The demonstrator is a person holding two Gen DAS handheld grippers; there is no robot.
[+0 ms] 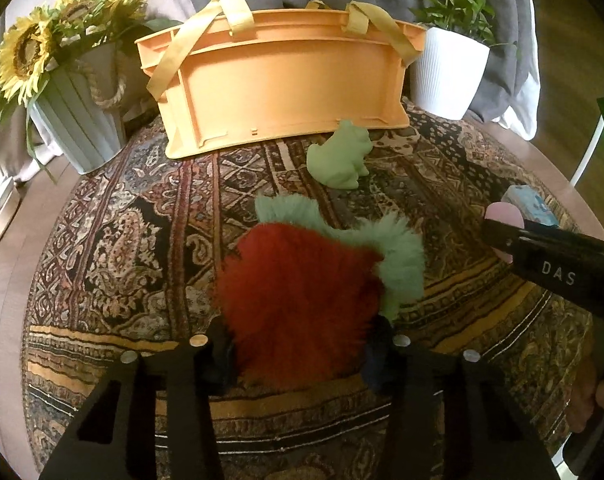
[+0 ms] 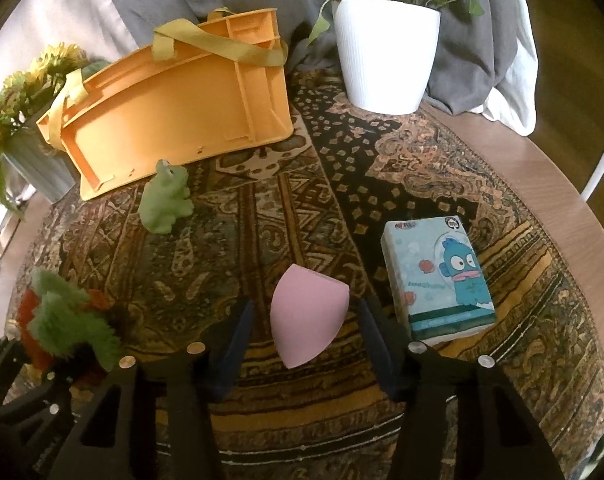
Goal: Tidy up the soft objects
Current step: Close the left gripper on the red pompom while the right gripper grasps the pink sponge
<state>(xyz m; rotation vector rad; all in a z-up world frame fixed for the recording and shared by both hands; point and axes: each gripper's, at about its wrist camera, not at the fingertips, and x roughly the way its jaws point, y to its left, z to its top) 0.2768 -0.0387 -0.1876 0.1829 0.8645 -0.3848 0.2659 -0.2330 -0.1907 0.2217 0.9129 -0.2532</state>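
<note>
At the far left, the red and green plush toy (image 1: 302,300) is seen between the jaws of the left gripper (image 1: 298,356), which appear clamped on its fluffy body just above the patterned rug (image 1: 142,240) covering the counter. It is judged very light and highly compressible; the long pile may slip, so the dense red core is best taken rather than the green fringe. Further along, the green frog figure (image 2: 166,200) sits just in front of the orange basket (image 2: 174,108), which stands at the back with its straps draped. The frog is judged squashy, best gripped across its body. To the right, the pink makeup sponge (image 2: 306,312) lies between the jaws of the right gripper (image 2: 302,344), which stand apart, not touching it. The sponge is judged springy and featherweight, best pinched at its widest part. The tissue pack (image 2: 438,276) lies just beside it.
</note>
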